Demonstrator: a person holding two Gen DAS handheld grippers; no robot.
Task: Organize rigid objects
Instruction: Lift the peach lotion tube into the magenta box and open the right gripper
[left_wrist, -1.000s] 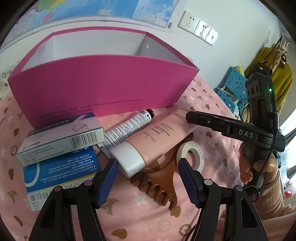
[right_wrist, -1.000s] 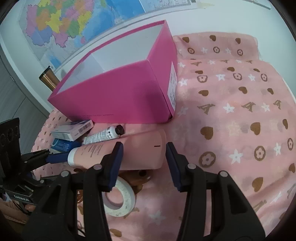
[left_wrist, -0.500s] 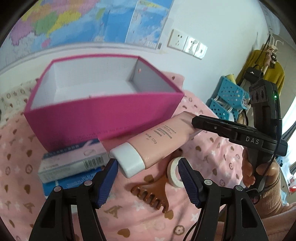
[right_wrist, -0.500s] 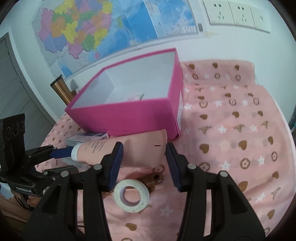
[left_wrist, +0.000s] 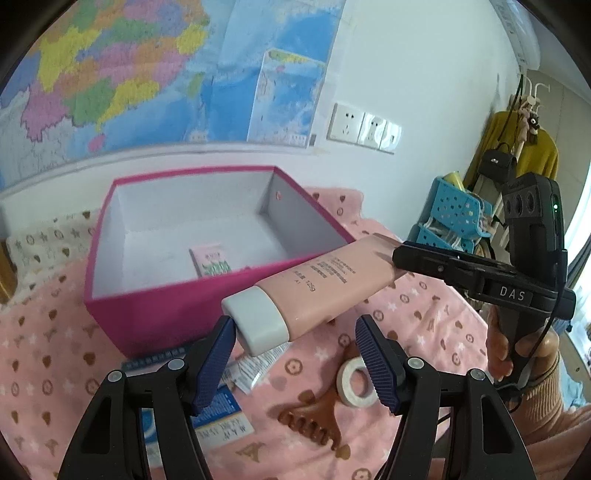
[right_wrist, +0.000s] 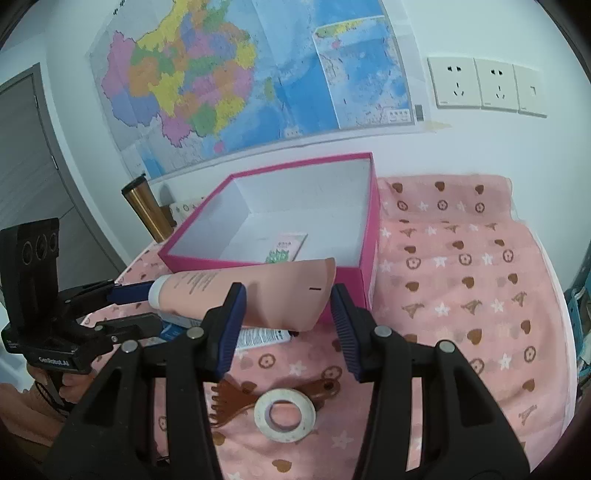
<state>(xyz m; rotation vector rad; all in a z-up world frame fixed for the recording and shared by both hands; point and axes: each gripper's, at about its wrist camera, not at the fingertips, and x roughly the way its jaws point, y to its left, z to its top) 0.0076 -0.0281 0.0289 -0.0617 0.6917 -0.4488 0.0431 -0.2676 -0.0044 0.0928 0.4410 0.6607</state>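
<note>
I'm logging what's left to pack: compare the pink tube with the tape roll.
The pink tube is held up off the cloth in the right gripper; the tape roll lies flat on the cloth. The tube is long, pink and white-capped; the tape roll is a small white ring. Both are outside the pink box.

One pink tube (left_wrist: 325, 288), one magenta box (left_wrist: 155, 317) with one small packet (left_wrist: 212, 260) inside, one tape roll (right_wrist: 284, 410), one brown hair claw (left_wrist: 314, 421), one blue carton (left_wrist: 218, 413), three wall sockets (right_wrist: 484, 86), one map (right_wrist: 240, 74), and one copper flask (right_wrist: 146, 206) at middle left.
</note>
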